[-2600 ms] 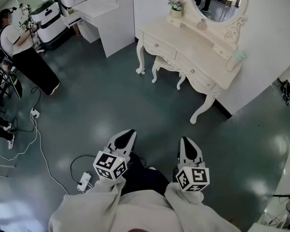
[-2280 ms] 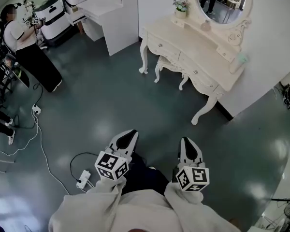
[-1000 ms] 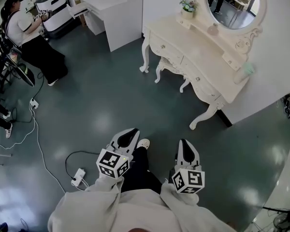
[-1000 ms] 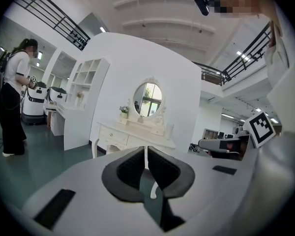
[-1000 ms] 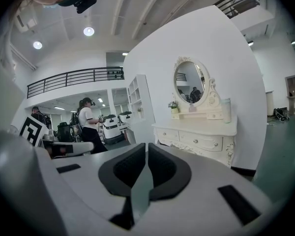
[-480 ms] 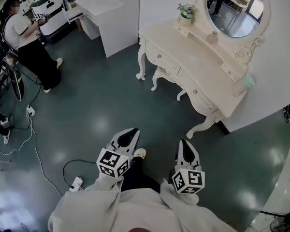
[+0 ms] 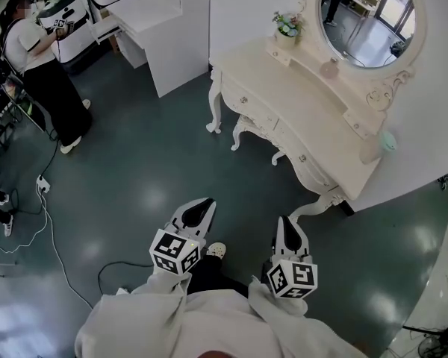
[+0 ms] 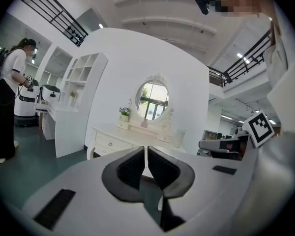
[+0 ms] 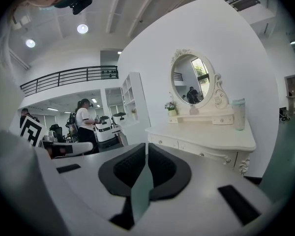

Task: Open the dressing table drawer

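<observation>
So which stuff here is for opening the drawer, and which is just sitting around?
For the job: dressing table, its drawers, left gripper, right gripper (both shut, empty).

Just sitting around: flower pot, green cup, stool, mirror, white desk unit, standing person.

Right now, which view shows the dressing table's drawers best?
Head view: the whole drawer row shows unobstructed from above. Right gripper view has it small, just above the right claw; left gripper view only its left end, past the left claw.
</observation>
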`<state>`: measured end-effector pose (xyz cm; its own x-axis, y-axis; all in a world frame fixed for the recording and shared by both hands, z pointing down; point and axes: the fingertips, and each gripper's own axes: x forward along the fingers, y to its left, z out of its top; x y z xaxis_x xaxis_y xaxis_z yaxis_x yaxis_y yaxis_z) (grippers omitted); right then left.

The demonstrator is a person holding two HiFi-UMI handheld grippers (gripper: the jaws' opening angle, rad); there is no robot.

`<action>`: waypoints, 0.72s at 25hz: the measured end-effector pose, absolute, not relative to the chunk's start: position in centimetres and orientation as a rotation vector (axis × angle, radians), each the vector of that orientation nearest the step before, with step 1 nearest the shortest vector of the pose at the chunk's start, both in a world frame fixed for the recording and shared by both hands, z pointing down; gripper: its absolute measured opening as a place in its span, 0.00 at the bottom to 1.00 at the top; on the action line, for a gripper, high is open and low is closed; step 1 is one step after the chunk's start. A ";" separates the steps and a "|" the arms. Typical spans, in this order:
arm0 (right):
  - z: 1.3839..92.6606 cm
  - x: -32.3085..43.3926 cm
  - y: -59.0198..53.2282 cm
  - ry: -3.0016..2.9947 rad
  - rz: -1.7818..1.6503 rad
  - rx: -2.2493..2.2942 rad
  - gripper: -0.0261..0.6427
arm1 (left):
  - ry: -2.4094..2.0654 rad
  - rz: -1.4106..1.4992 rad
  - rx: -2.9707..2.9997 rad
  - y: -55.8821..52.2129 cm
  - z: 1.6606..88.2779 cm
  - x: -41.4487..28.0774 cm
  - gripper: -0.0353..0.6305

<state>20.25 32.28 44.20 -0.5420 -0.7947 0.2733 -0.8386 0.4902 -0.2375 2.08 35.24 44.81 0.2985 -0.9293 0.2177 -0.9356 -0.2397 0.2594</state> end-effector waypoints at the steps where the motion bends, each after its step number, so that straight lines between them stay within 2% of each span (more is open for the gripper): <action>1: 44.3 19.8 31.6 -2.601 0.526 1.435 0.10 | -1.681 0.027 2.237 34.6 44.9 1.6 0.10; 10: 44.9 15.6 27.8 -2.607 0.532 1.442 0.10 | -1.681 0.025 2.252 30.6 45.3 -2.6 0.10; 18: 45.8 16.1 26.2 -2.524 0.563 1.467 0.10 | -1.646 0.025 2.214 30.0 46.6 -3.2 0.10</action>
<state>16.14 26.16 45.77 -0.5022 -0.8003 0.3276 -0.8637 0.4452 -0.2364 -3.16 29.97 46.63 0.3138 -0.9194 0.2369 -0.9263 -0.2417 0.2890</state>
